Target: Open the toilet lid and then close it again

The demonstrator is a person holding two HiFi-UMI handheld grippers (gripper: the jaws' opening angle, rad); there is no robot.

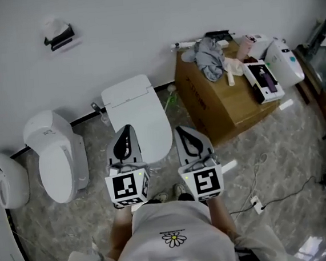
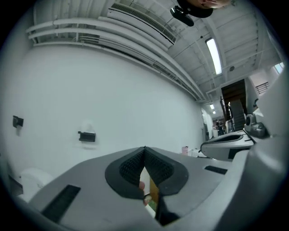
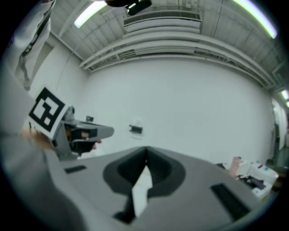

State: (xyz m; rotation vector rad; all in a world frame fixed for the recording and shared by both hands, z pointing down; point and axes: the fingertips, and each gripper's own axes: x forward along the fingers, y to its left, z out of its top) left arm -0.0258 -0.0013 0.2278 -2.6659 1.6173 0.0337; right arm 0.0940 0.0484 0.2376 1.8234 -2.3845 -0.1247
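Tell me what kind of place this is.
Likely a workshop or test space fitted out as a bathroom, not a home one. A closed toilet stands beside a second toilet against a white wall, a cluttered cardboard box sits alongside, and exposed ducts run overhead.

Marbled grey floor. Along its far edge: white toilet, lid down, at centre; second toilet to its left; cardboard box to its right. White plug with thin cable lies loose towards the right edge.
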